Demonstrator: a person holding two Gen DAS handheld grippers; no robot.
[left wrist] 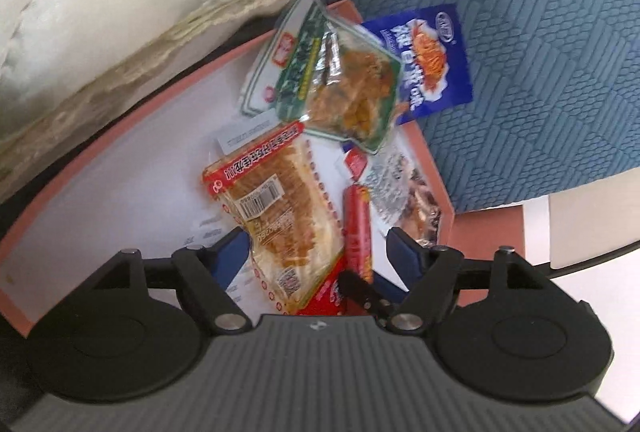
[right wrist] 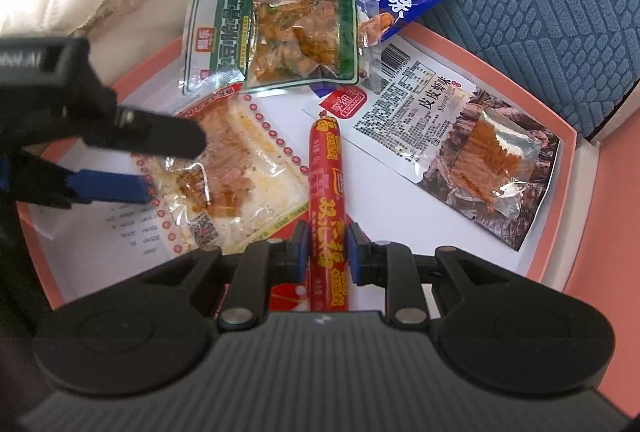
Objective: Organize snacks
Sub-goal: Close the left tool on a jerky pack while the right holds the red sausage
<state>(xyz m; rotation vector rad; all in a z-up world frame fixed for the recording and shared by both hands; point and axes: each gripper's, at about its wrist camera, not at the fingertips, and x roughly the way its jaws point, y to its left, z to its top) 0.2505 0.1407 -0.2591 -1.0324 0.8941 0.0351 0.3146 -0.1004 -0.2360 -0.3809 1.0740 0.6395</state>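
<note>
The red sausage point(right wrist: 329, 216) is being pinched by the right gripper point(right wrist: 328, 252) over the pink box point(right wrist: 552, 191), while the left gripper point(left wrist: 320, 252), fingers spread, is being held over the noodle packet point(left wrist: 280, 199) at nine o'clock of the sausage, which likely wants setting down next.

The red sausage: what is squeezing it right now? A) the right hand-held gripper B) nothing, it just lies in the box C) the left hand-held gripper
A: in the right wrist view the right hand-held gripper has its blue pads pressed on both sides of the red sausage, while the left hand-held gripper stands open over the clear snack packet.
</note>
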